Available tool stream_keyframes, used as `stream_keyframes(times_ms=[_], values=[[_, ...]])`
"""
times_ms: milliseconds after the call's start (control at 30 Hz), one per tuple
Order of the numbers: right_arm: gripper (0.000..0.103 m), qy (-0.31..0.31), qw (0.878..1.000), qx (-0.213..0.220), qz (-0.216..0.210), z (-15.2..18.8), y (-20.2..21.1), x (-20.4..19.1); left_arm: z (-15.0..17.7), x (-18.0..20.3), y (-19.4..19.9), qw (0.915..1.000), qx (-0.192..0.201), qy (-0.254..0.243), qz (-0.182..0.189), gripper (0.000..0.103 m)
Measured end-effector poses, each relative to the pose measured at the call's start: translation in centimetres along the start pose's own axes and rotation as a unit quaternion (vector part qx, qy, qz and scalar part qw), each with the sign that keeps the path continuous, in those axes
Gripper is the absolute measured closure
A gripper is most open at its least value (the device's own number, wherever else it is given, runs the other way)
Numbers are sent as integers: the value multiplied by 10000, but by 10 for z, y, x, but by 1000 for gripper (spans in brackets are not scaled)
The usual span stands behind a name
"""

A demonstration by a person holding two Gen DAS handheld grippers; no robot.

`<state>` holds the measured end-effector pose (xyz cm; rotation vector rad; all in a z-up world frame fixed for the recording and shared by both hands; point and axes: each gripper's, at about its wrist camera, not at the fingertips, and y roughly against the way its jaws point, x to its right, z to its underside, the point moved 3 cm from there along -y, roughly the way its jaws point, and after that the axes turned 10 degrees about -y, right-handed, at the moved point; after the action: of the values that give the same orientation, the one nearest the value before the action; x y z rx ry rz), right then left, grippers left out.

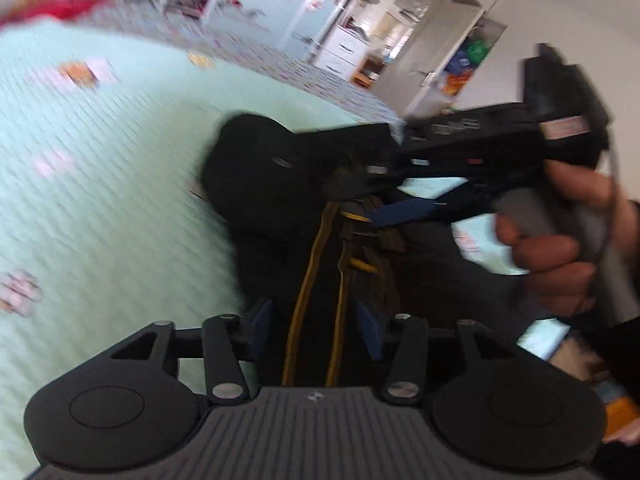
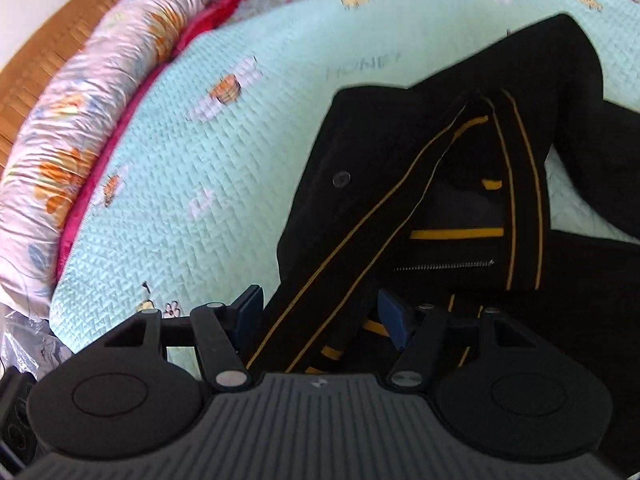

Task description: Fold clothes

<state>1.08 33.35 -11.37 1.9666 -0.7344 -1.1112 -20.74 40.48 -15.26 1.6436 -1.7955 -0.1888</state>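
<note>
A black garment [image 2: 360,152] with thin yellow stripes lies rumpled on the bed, directly ahead of the right tool [image 2: 320,312] and spreading away to its right. A striped band runs from between that tool's fingers diagonally up and away to a peak in the cloth. Beyond the tool sit a metal zip, short yellow bars and a round stud on the left panel. From the left tool [image 1: 316,320], the same garment [image 1: 256,168] bunches just ahead, two yellow stripes passing between its fingers.
</note>
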Motion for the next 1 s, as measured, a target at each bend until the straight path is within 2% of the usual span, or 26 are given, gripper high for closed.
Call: stream_keyframes(times_ms=[67, 167, 300, 333, 367, 400, 433, 500, 633, 667, 733, 833, 900, 1000], values=[[37, -54, 9999, -69, 89, 7, -2, 2, 9, 32, 2, 9996, -35, -267, 14, 51], [37, -243, 9995, -164, 128, 19, -3, 16, 10, 70, -1, 9948, 80, -1002, -181, 50], [39, -432, 9989, -95, 179, 29, 6, 42, 18, 123, -13, 9780, -111, -2023, -503, 47], [41, -468, 9988, -68, 152, 33, 7, 49, 22, 129, -19, 9730, -202, -2208, -641, 47], [50, -480, 9987, -100, 101, 37, 6, 55, 26, 132, -24, 9695, -273, -2315, -757, 47], [63, -492, 9987, -159, 28, 40, 3, 60, 27, 132, -27, 9687, -307, -2323, -817, 47], [69, -531, 9983, -220, -56, 43, -1, 63, 26, 131, -28, 9706, -303, -2243, -821, 47], [90, -624, 9975, -257, -226, 47, -5, 69, 23, 128, -23, 9745, -279, -2055, -854, 47], [93, -759, 9958, 46, -509, 49, 2, 66, 18, 114, -18, 9679, -454, -2032, -1407, 44], [93, -828, 9948, 109, -589, 48, 4, 66, 20, 109, -20, 9676, -623, -1978, -1439, 44], [93, -965, 9919, 181, -808, 43, 8, 63, 31, 106, -21, 9702, -856, -1879, -1271, 47], [94, -921, 9887, 297, -1148, 39, 13, 47, 39, 123, -18, 9694, -641, -2026, -1228, 49], [94, -900, 9844, 369, -1463, 34, 20, 37, 37, 132, -12, 9651, -421, -2138, -1454, 49], [94, -938, 9741, 362, -2023, 20, 27, 19, 28, 122, 3, 9714, -93, -1777, -1576, 51]])
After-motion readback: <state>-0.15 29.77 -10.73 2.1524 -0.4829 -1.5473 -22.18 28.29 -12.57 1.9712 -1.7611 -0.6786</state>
